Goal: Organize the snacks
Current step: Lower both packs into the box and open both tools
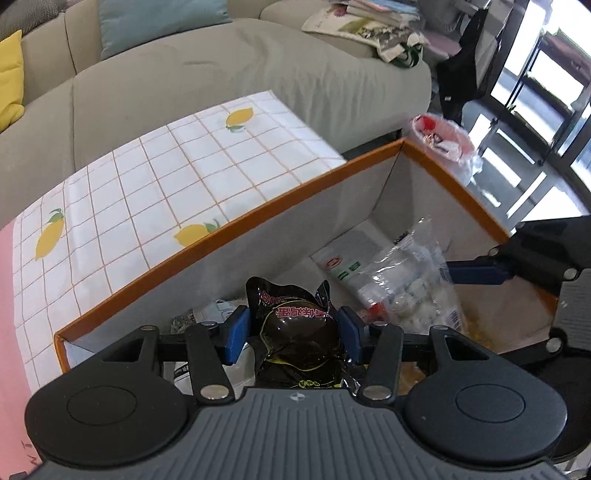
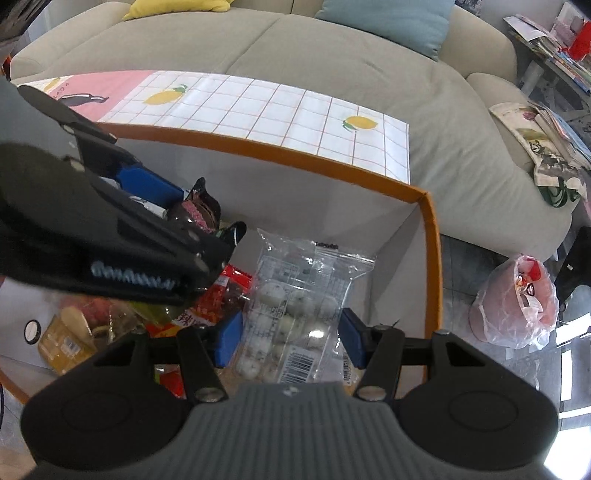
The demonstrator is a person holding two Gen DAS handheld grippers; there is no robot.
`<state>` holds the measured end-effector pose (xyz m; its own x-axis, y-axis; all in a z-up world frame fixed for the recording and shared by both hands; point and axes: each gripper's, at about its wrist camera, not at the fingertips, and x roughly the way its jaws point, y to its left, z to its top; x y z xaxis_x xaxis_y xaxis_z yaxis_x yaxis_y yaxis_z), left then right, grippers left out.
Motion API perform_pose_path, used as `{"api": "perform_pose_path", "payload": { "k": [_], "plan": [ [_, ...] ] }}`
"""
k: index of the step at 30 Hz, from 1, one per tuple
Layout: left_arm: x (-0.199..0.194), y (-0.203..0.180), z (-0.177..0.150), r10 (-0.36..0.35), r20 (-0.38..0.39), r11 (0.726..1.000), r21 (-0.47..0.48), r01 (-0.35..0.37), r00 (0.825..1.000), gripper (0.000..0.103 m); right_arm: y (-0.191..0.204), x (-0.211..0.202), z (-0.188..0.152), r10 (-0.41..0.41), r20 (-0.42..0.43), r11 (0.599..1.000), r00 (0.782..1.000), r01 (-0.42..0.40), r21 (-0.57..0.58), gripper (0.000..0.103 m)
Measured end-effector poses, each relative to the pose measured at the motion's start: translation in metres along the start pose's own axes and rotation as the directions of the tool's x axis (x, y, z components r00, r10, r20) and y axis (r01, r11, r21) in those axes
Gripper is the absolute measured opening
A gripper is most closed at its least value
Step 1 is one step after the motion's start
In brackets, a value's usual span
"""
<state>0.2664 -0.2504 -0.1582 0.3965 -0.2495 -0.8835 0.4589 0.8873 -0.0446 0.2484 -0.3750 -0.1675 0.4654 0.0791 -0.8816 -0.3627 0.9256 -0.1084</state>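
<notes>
Grey-green sofa (image 1: 207,66), teal cushion (image 2: 388,18), yellow cushion (image 1: 9,74), lemon-print tablecloth (image 1: 166,177), bagged pink bin (image 2: 513,302)

This is a home living room. Straight ahead of both grippers, past the far edge of a low table (image 1: 207,166) under a lemon-print checked cloth, runs a wide grey-green sofa (image 2: 332,70) with a teal cushion (image 2: 391,22) and a yellow cushion (image 1: 9,81). On the sofa's end, ahead and to the right, lies a loose heap of books and printed fabric (image 1: 373,26). Further right, on a tiled floor (image 2: 480,254), stands a small bin lined with a plastic bag (image 2: 517,302), and beyond it what look like tall glass doors (image 1: 546,99), bright and blurred.
</notes>
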Motion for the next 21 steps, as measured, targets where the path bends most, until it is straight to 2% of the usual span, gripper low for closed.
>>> {"api": "perform_pose_path", "payload": {
  "k": [10,16,21],
  "plan": [
    [0.001,-0.003,0.003,-0.024,-0.012,1.0,0.015,0.025,1.0,0.064,-0.002,0.016,-0.004,-0.009,-0.046,1.0,0.999,0.01,0.022,0.056],
    [-0.01,-0.005,0.001,-0.019,0.024,0.999,0.037,0.018,1.0,0.068,0.001,0.013,-0.006,-0.02,-0.061,0.999,0.998,0.022,0.028,0.058],
    [-0.028,-0.006,0.002,-0.006,0.052,0.998,0.06,0.003,0.999,0.069,0.006,0.005,-0.003,-0.052,-0.068,0.998,0.996,0.054,0.025,0.071]
  ]
}}
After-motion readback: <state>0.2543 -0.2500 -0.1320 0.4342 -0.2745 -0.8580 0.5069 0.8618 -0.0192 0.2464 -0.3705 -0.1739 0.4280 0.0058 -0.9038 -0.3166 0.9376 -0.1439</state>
